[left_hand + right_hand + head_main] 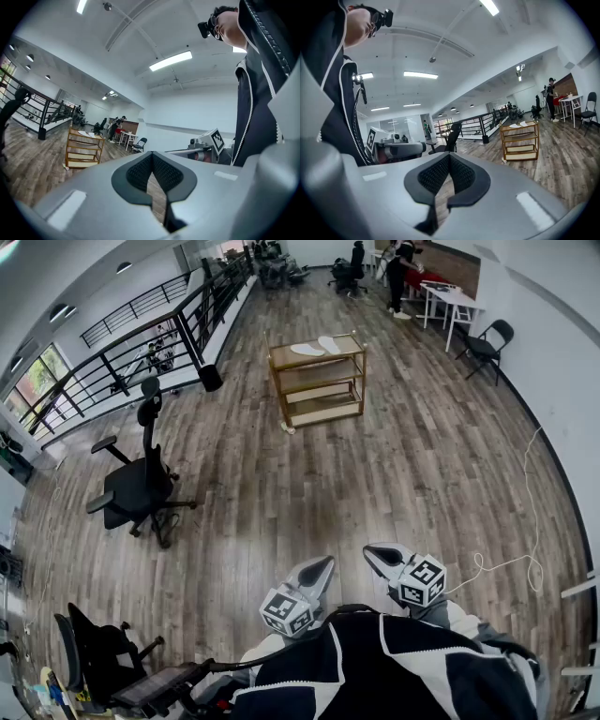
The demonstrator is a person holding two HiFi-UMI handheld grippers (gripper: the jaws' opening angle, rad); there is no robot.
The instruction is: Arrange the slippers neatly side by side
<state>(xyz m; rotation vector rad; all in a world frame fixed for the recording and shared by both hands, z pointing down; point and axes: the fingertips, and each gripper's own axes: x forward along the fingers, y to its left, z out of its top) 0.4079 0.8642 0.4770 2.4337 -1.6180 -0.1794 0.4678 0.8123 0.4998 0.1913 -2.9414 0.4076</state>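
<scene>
Left gripper point(317, 570) and right gripper point(382, 557) are closed and empty; the far slippers point(307, 349) look light and floppy, so pinch an edge.

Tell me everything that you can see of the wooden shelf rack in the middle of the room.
The wooden shelf rack is a light-coloured open frame with three tiers. It stands upright on the plank floor. Two pale slippers lie on its top tier, apart from each other. A small pale object lies on the floor at one front leg.
</scene>
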